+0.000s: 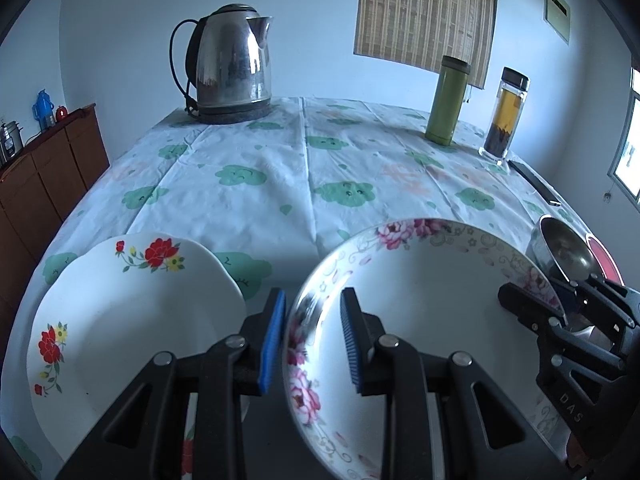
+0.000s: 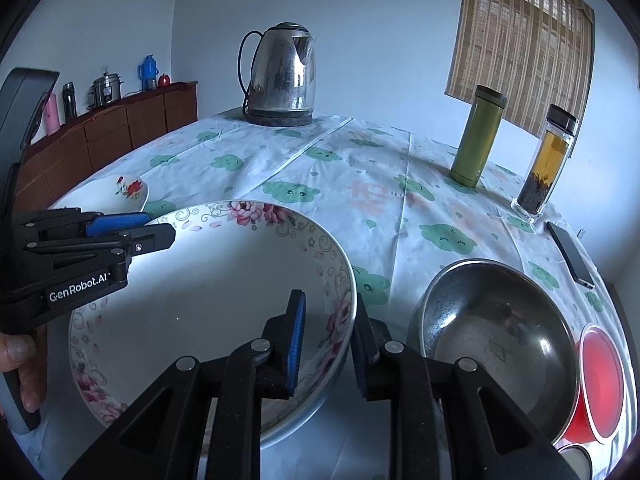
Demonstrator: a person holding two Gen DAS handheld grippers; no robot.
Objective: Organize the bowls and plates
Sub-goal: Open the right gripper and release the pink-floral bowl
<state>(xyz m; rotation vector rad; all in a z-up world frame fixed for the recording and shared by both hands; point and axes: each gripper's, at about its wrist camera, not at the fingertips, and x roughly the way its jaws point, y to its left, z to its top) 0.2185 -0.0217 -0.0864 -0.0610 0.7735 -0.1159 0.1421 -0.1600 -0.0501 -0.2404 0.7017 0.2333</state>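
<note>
a: what's crowding the table (image 1: 248, 200)?

b: a steel kettle (image 1: 228, 68) at the far edge, a green flask (image 1: 446, 100) and a jar of dark tea (image 1: 505, 114) far right, a dark phone (image 2: 570, 254) lying flat just beyond the jar. closer in, a steel bowl (image 2: 492, 332) sits just right of the pink-flowered bowl (image 2: 208, 292), with something red (image 2: 600, 380) beyond it. a white plate with red flowers (image 1: 132, 320) lies just left of the big bowl.

a: and the bowl against the jaws?

b: the left gripper (image 1: 312, 336) straddles its left rim, one blue pad outside, one inside. the jaws are narrow, but i cannot tell whether the pads press the wall. the right gripper (image 2: 328, 344) straddles the right rim the same way, one finger inside, one outside between the two bowls. there a slight gap shows beside the rim, so the jaws look loose.

a: anything hidden?

b: the bowl's near edge is covered by the gripper arms, and the red thing is cut off at the frame edge. a hand (image 2: 20, 364) shows only partly.
</note>
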